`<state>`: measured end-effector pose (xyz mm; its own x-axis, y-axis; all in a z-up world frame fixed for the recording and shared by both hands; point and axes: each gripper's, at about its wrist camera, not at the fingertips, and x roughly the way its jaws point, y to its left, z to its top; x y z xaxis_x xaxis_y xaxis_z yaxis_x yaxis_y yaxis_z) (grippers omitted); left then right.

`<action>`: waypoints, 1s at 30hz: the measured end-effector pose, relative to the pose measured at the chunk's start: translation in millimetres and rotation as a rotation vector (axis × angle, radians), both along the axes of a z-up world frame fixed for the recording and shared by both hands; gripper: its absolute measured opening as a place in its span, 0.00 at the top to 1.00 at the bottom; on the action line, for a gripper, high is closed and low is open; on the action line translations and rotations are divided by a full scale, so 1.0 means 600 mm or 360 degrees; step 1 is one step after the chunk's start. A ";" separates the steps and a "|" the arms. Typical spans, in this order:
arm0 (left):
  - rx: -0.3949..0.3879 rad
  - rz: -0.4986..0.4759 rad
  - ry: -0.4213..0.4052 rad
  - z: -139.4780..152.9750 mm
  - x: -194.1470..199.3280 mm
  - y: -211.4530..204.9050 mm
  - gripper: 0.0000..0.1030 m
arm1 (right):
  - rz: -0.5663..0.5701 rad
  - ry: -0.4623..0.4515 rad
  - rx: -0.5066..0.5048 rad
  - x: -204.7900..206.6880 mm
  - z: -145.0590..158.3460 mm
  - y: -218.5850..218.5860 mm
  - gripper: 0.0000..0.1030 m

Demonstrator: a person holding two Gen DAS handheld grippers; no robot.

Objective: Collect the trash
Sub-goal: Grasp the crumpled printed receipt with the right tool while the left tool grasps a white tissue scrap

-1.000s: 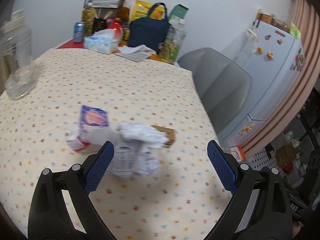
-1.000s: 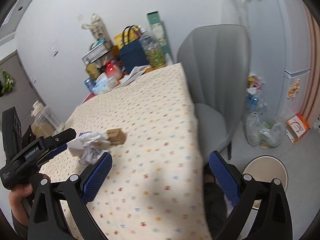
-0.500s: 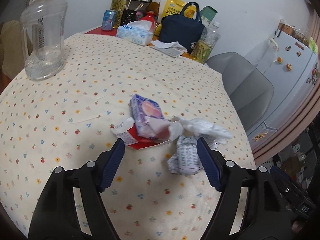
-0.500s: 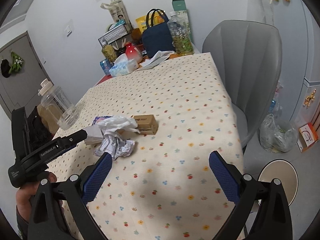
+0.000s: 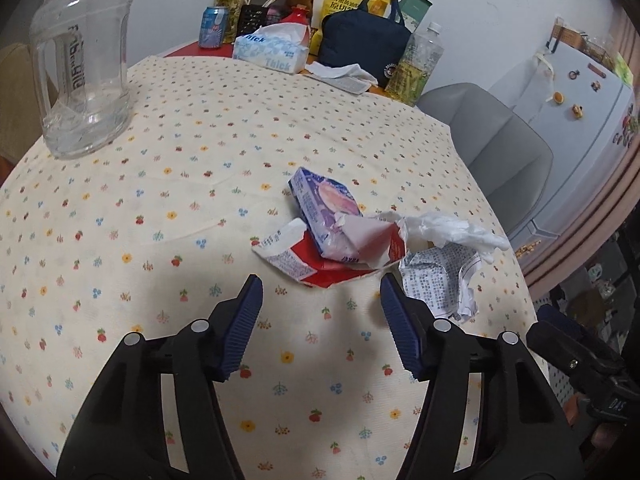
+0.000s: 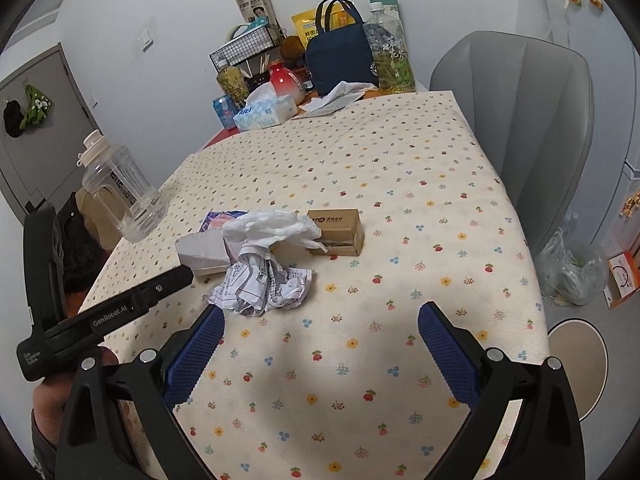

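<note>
- While we bring the left gripper [image 5: 321, 294] down toward the trash pile on the counter [image 5: 160, 200], its jaws are closing with nothing between them yet; if they close this early, we judge they could nip only the near lip of the torn red-and-white carton [image 5: 320, 258] and tear it.
- Since the purple wrapper [image 5: 324, 204] lies loosely on that carton, we could tip it off when lifting.
- Just right of these, the crumpled printed paper [image 5: 438, 280] and the white tissue wad [image 5: 448, 232] touch the carton, so a sideways nudge might push them to the counter's near edge and onto the floor.
- Farther right, we hold the right gripper [image 6: 320, 340] wide open and empty, short of the small cardboard box [image 6: 338, 232]; reaching in now risks bumping the left gripper.
</note>
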<state>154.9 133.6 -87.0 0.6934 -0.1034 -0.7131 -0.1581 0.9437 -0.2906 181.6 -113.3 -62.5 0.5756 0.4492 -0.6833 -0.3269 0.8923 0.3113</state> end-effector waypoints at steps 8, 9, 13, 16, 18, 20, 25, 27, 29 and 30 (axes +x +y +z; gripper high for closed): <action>0.0030 -0.0052 0.0024 -0.010 0.034 -0.012 0.58 | 0.0006 0.0032 -0.0002 0.009 -0.009 0.000 0.08; 0.0032 -0.0060 0.0021 -0.009 0.035 -0.013 0.60 | 0.0009 0.0033 -0.0002 0.009 -0.009 0.000 0.08; 0.0056 -0.0076 0.0007 -0.003 0.036 -0.017 0.67 | 0.0042 0.0041 -0.0002 0.013 -0.011 0.013 0.08; 0.0100 -0.0100 -0.0037 0.012 0.030 -0.024 0.67 | 0.0063 0.0036 -0.0003 0.015 -0.010 0.022 0.08; 0.0117 -0.0128 -0.0050 0.018 0.032 -0.029 0.67 | 0.0063 0.0039 0.0001 0.017 -0.010 0.025 0.08; 0.0123 -0.0152 -0.0030 0.016 0.042 -0.033 0.67 | 0.0058 0.0038 0.0002 0.017 -0.010 0.024 0.08; 0.0119 -0.0188 0.0012 -0.001 0.060 -0.046 0.67 | 0.0020 0.0044 0.0002 0.022 -0.010 0.014 0.08; 0.0113 -0.0186 0.0030 -0.007 0.063 -0.047 0.75 | 0.0012 0.0045 0.0005 0.025 -0.010 0.009 0.08; 0.0071 -0.0183 0.0046 -0.008 0.061 -0.042 0.93 | 0.0016 0.0049 0.0003 0.027 -0.011 0.010 0.08; 0.0056 -0.0184 0.0047 -0.006 0.058 -0.040 0.95 | 0.0027 0.0052 -0.0001 0.027 -0.012 0.014 0.08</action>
<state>189.5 109.6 -90.9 0.6567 -0.1559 -0.7379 -0.0555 0.9657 -0.2535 198.0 -105.1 -69.6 0.5454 0.4584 -0.7017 -0.3316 0.8869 0.3216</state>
